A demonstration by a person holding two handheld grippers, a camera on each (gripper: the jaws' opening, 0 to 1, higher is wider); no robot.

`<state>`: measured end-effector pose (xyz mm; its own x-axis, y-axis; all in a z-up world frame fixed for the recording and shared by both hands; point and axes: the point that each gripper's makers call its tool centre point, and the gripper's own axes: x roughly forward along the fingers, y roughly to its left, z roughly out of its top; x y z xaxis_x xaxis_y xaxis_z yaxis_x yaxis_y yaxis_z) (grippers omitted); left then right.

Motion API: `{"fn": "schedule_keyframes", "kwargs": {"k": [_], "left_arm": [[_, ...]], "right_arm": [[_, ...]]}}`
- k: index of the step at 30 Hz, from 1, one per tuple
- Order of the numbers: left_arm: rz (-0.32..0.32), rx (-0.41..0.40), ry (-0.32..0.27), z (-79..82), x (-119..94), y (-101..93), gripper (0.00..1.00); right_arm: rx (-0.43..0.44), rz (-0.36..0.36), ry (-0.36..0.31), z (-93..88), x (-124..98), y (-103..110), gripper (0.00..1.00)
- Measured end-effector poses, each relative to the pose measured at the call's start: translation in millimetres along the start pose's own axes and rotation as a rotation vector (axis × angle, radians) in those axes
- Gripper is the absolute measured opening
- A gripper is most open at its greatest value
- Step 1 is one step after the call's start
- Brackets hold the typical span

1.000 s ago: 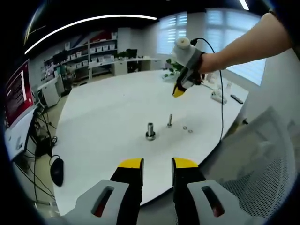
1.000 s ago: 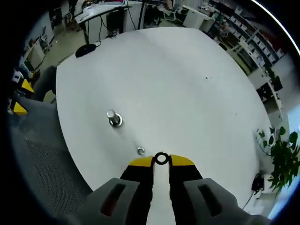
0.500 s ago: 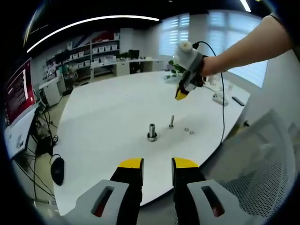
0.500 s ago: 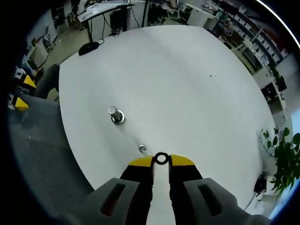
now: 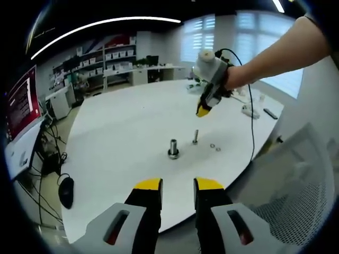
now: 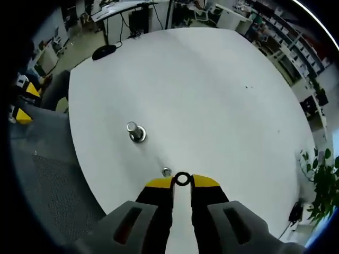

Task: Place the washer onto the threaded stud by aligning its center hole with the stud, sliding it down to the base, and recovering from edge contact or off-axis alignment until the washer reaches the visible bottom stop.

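Though half-hidden by the right claw — washer above stud.

Nothing really readable here — the red screen at the left edge of the left gripper view has pale lines of text on it, but they're way too small and blurred to make out. The bins on the far shelves show white labels — also illegible. No brands or numbers anywhere.

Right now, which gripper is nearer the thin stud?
Right. The right gripper hovers above the thin stud, gripping the washer; the left gripper sits back at the table edge.
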<state>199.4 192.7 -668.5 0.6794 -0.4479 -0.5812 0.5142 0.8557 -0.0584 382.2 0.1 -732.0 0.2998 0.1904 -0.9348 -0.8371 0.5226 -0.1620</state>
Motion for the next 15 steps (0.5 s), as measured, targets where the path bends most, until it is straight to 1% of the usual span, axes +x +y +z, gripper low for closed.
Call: {"fn": "schedule_keyframes", "kwargs": {"k": [3, 5, 9, 12, 15], "left_arm": [[0.004, -0.009, -0.006, 1.2, 0, 1.4, 0.21], [0.001, -0.005, -0.006, 1.1, 0, 0.7, 0.21], [0.0, -0.005, -0.002, 0.5, 0, 0.8, 0.21], [0.004, -0.008, -0.002, 0.3, 0, 1.6, 0.21], [0.004, -0.008, -0.004, 0.5, 0, 1.8, 0.21]], "right_arm": [[-0.026, 0.006, 0.025, -7.4, 5, 2, 0.14], [-0.085, 0.017, 0.034, -10.4, 8, 6, 0.14], [-0.08, 0.036, 0.045, -14.4, 18, 12, 0.14], [-0.043, 0.059, 0.035, -13.8, 23, 19, 0.14], [-0.078, 0.055, 0.047, -14.7, 31, 22, 0.14]]}}
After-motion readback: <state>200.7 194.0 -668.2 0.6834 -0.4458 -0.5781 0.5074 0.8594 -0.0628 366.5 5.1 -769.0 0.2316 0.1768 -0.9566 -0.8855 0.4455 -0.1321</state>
